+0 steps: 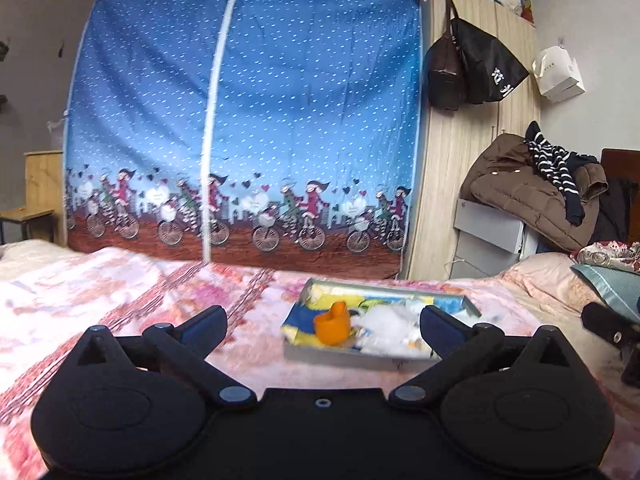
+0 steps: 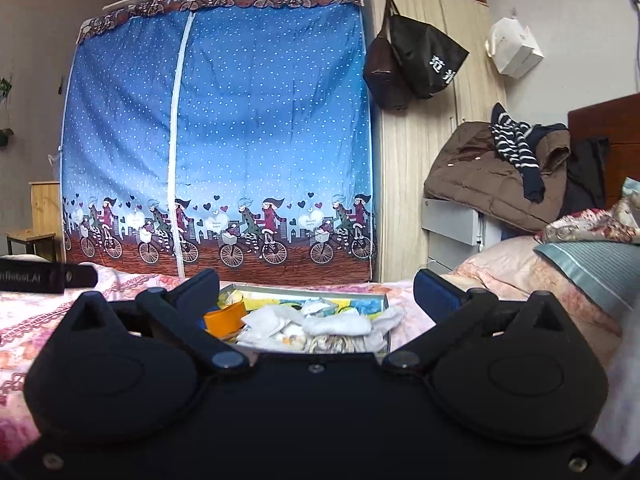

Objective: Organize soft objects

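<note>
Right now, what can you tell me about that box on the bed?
The box is shallow, grey and open-topped, with thin walls that look like cardboard. It lies flat on the flowery pink bedspread. Inside are crumpled white socks, an orange sock and a yellow-and-blue lining. Nothing grips it.

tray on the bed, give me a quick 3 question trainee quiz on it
1. True or false: the left hand-held gripper is shut on a sock.
2. What colour is the item lying left of the white socks in the tray?
A. green B. orange C. black
3. The tray rests on the ____ bedspread.

Key: 1 false, both it and the right hand-held gripper are open and empty; 2 B, the orange item; 3 pink floral.
</note>
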`<control>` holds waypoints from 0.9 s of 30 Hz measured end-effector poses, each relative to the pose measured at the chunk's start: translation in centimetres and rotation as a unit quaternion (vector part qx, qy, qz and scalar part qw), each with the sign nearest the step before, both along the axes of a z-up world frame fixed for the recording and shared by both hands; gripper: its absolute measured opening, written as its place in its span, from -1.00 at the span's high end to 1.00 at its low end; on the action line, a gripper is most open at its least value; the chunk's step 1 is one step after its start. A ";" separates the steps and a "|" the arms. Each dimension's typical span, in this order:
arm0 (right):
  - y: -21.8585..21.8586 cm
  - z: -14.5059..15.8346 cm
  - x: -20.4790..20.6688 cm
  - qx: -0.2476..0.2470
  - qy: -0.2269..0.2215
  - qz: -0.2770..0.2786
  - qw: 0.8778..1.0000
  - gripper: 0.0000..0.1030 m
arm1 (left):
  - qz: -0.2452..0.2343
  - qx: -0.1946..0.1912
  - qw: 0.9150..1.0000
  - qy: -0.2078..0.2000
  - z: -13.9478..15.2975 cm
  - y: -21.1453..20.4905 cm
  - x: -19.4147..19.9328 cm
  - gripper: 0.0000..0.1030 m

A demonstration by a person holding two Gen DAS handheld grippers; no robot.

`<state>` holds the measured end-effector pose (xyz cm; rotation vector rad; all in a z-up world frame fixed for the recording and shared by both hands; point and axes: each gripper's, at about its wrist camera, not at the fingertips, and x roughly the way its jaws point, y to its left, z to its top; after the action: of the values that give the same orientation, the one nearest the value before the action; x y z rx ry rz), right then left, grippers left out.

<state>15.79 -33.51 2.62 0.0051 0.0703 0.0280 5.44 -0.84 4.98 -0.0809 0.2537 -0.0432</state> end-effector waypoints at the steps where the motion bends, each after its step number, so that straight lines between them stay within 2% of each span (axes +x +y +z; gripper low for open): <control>1: 0.3 -0.1 -0.5 -0.001 0.006 -0.006 1.000 -0.99 | 0.003 0.002 1.000 0.012 -0.3 0.2 -0.7 -0.98; 3: 0.9 -0.6 -1.2 -0.008 0.022 -0.017 1.000 -0.99 | 0.002 0.003 0.999 0.036 -0.7 0.4 -1.8 -0.98; 7: 1.2 -1.0 -2.6 -0.014 0.042 -0.024 0.999 -0.99 | 0.008 0.009 0.999 0.038 -1.5 1.0 -4.4 -0.98; 13: 1.4 -1.4 -2.8 -0.008 0.053 -0.030 0.998 -0.99 | 0.007 0.018 0.999 0.035 -1.9 1.5 -5.8 -0.98; 18: 2.2 -2.2 -2.8 -0.021 0.061 -0.025 0.998 -0.99 | 0.007 0.019 0.999 0.040 -2.7 1.8 -5.9 -0.98; 27: 2.4 -3.4 -0.5 -0.027 0.108 -0.023 0.994 -0.99 | 0.022 0.029 0.998 0.058 -4.2 2.1 -4.2 -0.98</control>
<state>15.33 -31.14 -0.76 -0.0452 0.2872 -0.0216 1.23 1.28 0.74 -0.0311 0.3681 0.0128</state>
